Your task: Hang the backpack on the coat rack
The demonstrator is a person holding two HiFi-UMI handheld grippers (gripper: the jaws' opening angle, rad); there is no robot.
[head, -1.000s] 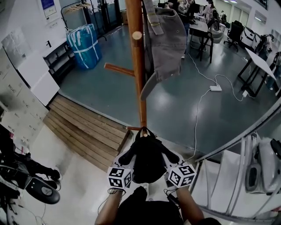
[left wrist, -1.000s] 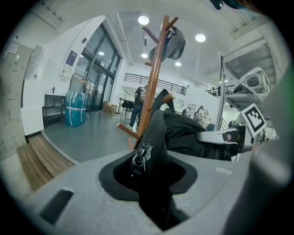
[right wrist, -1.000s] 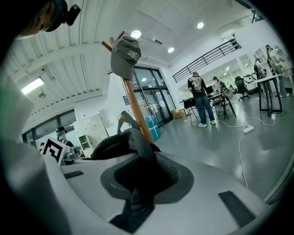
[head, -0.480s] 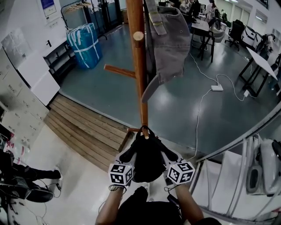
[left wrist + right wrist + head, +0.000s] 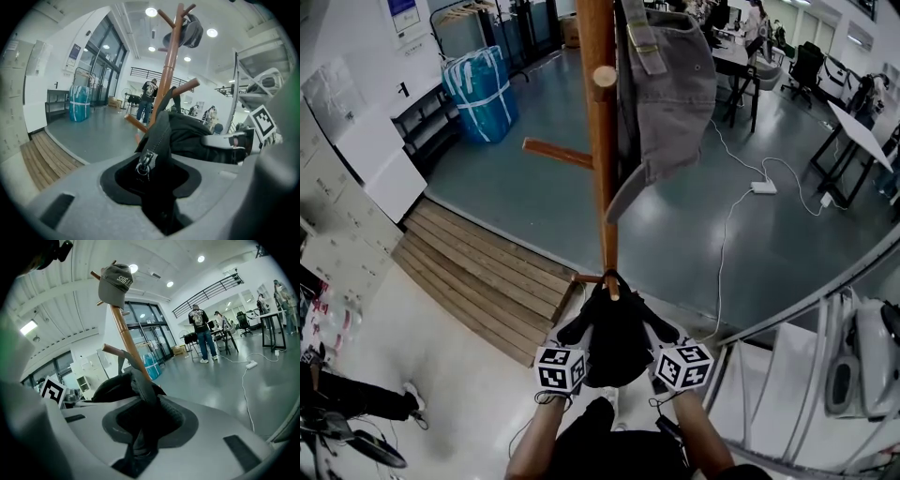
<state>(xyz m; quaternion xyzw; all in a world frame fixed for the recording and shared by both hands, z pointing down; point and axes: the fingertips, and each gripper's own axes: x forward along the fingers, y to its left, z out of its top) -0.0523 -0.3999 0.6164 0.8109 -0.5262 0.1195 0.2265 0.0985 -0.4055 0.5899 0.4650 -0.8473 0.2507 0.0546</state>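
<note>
blue bundle (image 5: 480,92): upper left of the head view, on the floor well apart from the rack. Not in play.
wooden ramp (image 5: 483,277): lower left of the pole base, no contact with the bag.
left gripper (image 5: 157,187): fingers (image 5: 108,206) clenched on the backpack's side fabric, zipper pull (image 5: 144,161) sitting just above the grip. I read this as carrying the bag's left edge so it hangs square.
backpack (image 5: 614,333): black, low centre of the head view, slung between both grippers, just below the pole's lowest peg.
top loop (image 5: 607,279): looks hooked round the peg (image 5: 613,286). I can't tell whether the weight is on it yet.
coat rack (image 5: 600,141): wooden pole running up the centre; the low peg is the obvious target, it's the nearest free one.
cap (image 5: 670,94): grey, hung high on the rack right of the pole, clear of the bag.
right gripper (image 5: 140,427): fingers clamped on a padded edge of the bag, mirroring the left hold.
next, my call: ease the bag down until the loop goes taut, then release both sides.
</note>
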